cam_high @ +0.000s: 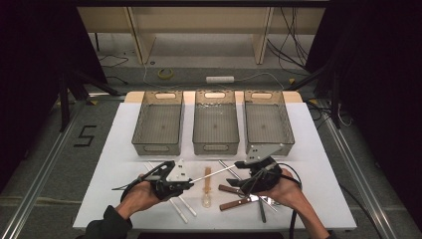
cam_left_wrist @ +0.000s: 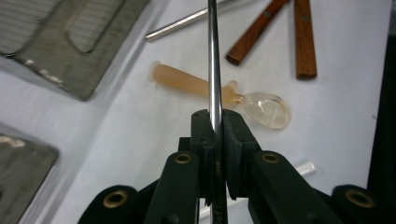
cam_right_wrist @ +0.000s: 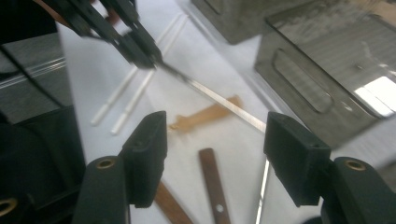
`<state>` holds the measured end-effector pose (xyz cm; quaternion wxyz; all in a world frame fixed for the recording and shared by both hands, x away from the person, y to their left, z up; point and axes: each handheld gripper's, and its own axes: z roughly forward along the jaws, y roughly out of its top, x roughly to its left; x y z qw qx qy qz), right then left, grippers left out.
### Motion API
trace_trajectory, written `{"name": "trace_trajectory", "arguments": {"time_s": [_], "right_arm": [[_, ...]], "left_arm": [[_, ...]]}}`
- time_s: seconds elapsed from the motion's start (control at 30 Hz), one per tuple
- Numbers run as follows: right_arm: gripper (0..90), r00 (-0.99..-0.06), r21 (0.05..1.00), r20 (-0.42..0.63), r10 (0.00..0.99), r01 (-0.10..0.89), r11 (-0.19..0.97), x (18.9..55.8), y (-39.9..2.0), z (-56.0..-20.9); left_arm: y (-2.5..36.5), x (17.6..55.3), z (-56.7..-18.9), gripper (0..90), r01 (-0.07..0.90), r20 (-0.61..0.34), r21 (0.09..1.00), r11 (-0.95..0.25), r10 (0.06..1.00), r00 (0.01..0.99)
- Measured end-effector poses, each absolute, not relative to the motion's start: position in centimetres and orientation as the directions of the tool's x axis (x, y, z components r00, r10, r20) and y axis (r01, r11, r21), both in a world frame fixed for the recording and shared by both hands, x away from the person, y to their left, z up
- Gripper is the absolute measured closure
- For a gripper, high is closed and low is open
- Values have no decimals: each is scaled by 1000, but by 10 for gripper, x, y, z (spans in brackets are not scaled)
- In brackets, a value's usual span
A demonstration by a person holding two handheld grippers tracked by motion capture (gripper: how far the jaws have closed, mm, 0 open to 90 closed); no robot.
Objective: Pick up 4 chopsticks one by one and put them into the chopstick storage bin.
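1. Lower centre of the high view: the left gripper [cam_high: 186, 182] is clamped tight on one end of a thin, shiny metal rod [cam_high: 214, 174]. In the left gripper view the rod [cam_left_wrist: 214, 60] runs straight up between the closed jaws toward the top edge.

2. The right gripper [cam_high: 245, 164], just right of centre in the high view, has its jaws spread wide with nothing pressed between them. In the right gripper view the rod [cam_right_wrist: 224, 105] crosses the gap diagonally, its far end apparently hidden behind the right-hand jaw; no pad touches it.

3. The rod hangs above the white table [cam_high: 124, 149], tilted up toward the right, carried by the left gripper alone.

4. Directly below it lie a translucent amber-handled plastic spoon [cam_high: 206, 191] and two brown wooden-handled knives [cam_high: 234, 196]; white plastic sticks [cam_high: 181, 206] lie at lower left.

5. Three grey, see-through plastic bins [cam_high: 215, 127] stand in a row across the upper middle of the table, apparently empty.

6. Risk, as judged from here: gripped at one end only, the long rod may pivot or slip in the pads if the left hand swings quickly, dropping onto the cutlery below. Its free tip could also knock a bin wall or the open right jaws on the way.
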<state>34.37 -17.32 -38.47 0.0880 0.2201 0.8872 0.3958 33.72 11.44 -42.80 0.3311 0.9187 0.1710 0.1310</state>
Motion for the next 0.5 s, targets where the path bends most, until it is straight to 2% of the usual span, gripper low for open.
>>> {"name": "trace_trajectory", "arguments": {"time_s": [0.3,0.5], "right_arm": [[372,-837,746,52,545,396,536,346,-194,-409],[374,-823,749,64,565,413,518,347,-199,-416]], "left_arm": [[133,347,-416,834,345,63,734,-585,564,823],[143,352,-411,835,380,30,769,-514,623,782]]}}
